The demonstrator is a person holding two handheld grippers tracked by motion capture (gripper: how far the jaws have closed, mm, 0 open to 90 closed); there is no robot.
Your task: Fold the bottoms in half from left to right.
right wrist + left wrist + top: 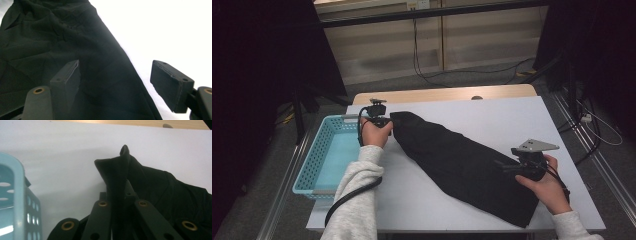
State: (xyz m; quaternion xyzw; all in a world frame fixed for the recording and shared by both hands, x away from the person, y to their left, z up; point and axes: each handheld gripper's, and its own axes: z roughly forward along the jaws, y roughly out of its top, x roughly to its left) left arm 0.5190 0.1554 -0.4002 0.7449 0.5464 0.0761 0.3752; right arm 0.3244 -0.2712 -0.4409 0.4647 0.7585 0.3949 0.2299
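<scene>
A long black cloth [462,160] lies slantwise on the white table [492,112], from the back left to the front right. My left gripper [384,122] is at its far left end, shut on a pinched corner of the cloth [117,170] that stands up between the jaws. My right gripper [509,167] hovers at the cloth's right edge near the front, jaws open. In the right gripper view one pad [67,77] is over the black cloth [62,42] and the other pad [171,83] is over bare table.
A light blue plastic basket [314,165] sits at the table's left edge, right beside my left hand, and its rim [17,187] shows in the left gripper view. A wooden strip [442,94] runs along the far edge. Cables lie on the floor behind.
</scene>
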